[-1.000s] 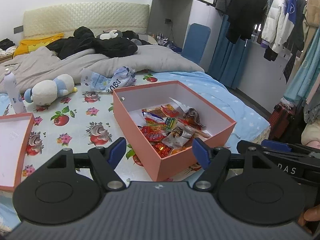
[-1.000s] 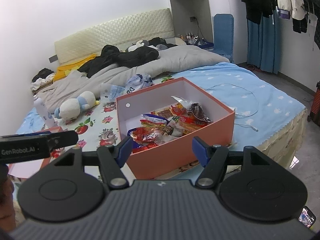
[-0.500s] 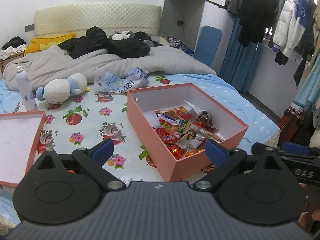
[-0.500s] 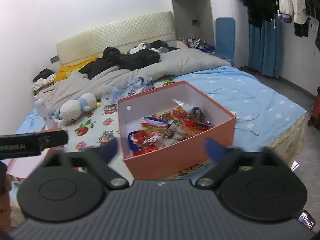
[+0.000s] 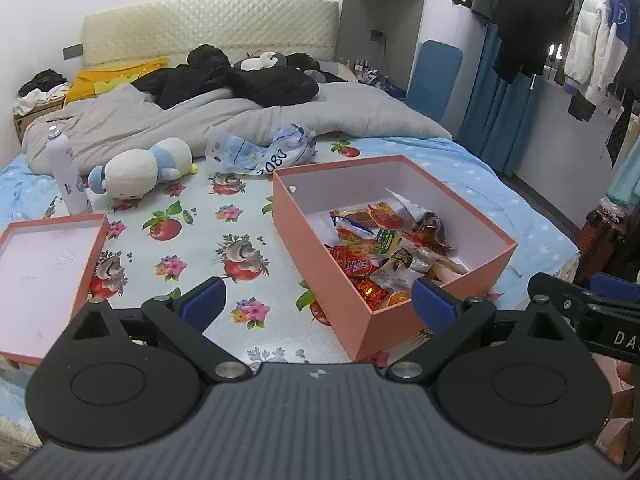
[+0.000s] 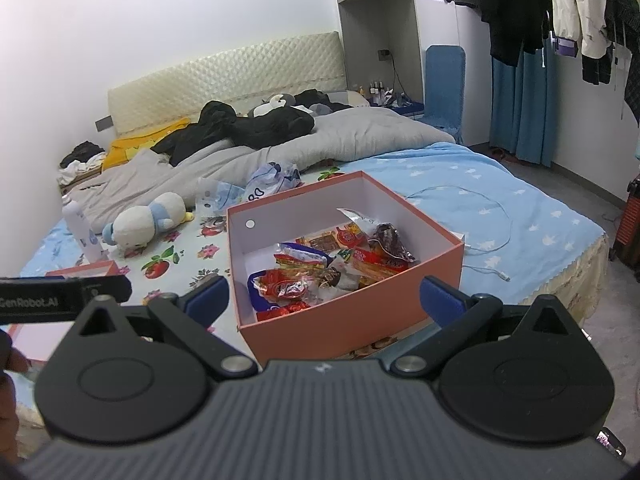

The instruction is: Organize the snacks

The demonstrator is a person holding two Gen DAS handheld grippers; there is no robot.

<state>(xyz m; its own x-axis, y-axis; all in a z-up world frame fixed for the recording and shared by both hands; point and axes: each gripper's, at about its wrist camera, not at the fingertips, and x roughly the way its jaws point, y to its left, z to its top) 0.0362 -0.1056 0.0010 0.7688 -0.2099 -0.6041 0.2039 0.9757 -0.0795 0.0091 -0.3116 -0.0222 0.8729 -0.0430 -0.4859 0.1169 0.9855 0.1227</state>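
Open pink box (image 5: pixel 320 240) on the bed, upright; wrapped snacks (image 5: pixel 384 248) piled loosely inside, apparently mostly red-orange.

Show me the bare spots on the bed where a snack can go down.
Free: the flowered sheet between the lid and the box, and the blue sheet right of the box, bar a thin cable. Crowded: around the plush toy, bottle and crumpled bag.

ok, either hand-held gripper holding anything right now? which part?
Nothing is held. The left hand-held gripper and right hand-held gripper are both open with nothing between the fingers, short of the pink box of snacks.
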